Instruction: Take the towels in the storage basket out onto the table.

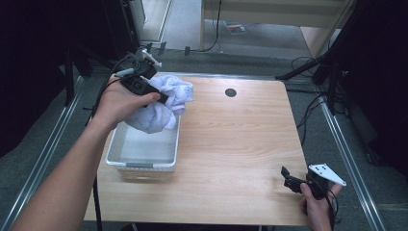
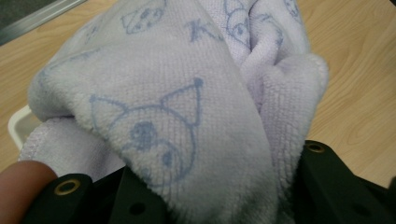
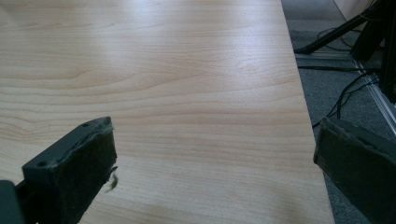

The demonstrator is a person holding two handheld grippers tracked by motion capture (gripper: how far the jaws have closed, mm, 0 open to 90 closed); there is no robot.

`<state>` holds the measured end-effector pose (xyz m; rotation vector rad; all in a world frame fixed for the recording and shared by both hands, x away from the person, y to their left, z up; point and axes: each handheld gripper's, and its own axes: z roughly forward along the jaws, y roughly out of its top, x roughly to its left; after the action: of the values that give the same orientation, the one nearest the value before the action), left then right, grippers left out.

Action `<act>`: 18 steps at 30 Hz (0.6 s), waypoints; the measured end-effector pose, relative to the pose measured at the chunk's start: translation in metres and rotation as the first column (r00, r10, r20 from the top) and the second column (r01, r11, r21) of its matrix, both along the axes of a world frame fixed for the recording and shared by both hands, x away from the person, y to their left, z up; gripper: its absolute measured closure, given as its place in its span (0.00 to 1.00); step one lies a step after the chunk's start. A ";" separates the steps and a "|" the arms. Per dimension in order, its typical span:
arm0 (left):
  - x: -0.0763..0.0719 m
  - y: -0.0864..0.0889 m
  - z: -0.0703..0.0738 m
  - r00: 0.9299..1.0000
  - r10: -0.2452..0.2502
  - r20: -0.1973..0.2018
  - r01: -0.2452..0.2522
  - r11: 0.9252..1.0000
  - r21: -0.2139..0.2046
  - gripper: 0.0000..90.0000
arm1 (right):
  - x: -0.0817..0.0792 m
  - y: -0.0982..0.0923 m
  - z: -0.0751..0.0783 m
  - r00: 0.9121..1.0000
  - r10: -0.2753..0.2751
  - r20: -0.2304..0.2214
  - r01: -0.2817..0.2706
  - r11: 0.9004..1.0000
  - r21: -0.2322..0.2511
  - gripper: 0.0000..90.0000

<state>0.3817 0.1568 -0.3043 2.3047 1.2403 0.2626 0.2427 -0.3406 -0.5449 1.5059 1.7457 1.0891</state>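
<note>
Left tongs [image 1: 161,96] clamped tight, forearm extended forward; right tongs [image 3: 215,163] spread wide, held low.

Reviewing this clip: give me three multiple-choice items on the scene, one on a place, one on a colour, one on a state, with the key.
1. Where is the towel?
A. held above the white bin's far end
B. flat at the table's middle
C. on the floor

2. What colour is the towel?
A. red
B. pale lilac with blue cartoon outlines
C. black

3. How do the right gripper's jaws stand?
A. shut on the towel
B. shut on nothing
C. open, nothing between them

Key: A, the left gripper holds it bunched there; B, the left gripper view shows the print; C, bare wood lies between them.
</note>
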 end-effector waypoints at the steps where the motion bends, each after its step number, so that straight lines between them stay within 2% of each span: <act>1: 0.000 -0.005 0.001 1.000 -0.007 0.000 0.007 1.000 -0.001 0.68 | 0.000 0.000 0.000 1.000 0.000 0.000 0.000 1.000 0.000 0.00; 3: 0.000 -0.011 0.001 1.000 -0.013 0.002 0.013 1.000 -0.002 0.68 | 0.000 0.000 0.000 1.000 0.000 0.000 0.000 1.000 0.000 0.00; 4: 0.001 -0.022 0.002 1.000 -0.030 0.005 0.030 1.000 0.000 0.68 | 0.000 0.000 0.000 1.000 0.002 0.001 -0.002 1.000 0.000 0.00; 5: 0.001 -0.022 0.002 1.000 -0.030 0.005 0.030 1.000 0.000 0.68 | 0.000 0.000 0.000 1.000 0.002 0.001 -0.002 1.000 0.000 0.00; 7: 0.003 -0.040 -0.001 0.999 -0.047 0.005 0.047 0.999 0.012 0.68 | 0.000 0.000 0.000 1.000 0.001 0.000 -0.001 1.000 -0.001 0.00; 8: 0.003 -0.040 -0.001 0.999 -0.047 0.005 0.047 0.999 0.012 0.68 | 0.000 0.000 0.000 1.000 0.001 0.000 -0.001 1.000 -0.001 0.00; 11: 0.006 -0.066 -0.006 0.997 -0.082 -0.008 0.082 0.997 -0.006 0.68 | 0.000 0.000 0.000 1.000 -0.002 0.000 0.002 1.000 0.003 0.00; 13: 0.006 -0.071 -0.007 0.996 -0.087 -0.009 0.087 0.996 -0.011 0.68 | 0.000 0.000 0.000 1.000 0.000 0.000 0.000 1.000 0.002 0.00; 18: 0.010 -0.103 -0.016 0.993 -0.122 -0.003 0.122 0.992 -0.021 0.68 | -0.001 0.000 0.000 1.000 -0.007 0.000 0.007 1.000 0.009 0.00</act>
<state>0.3916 0.0540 -0.3202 2.3536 1.0942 0.2011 0.2420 -0.3410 -0.5446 1.5155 1.7365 1.0949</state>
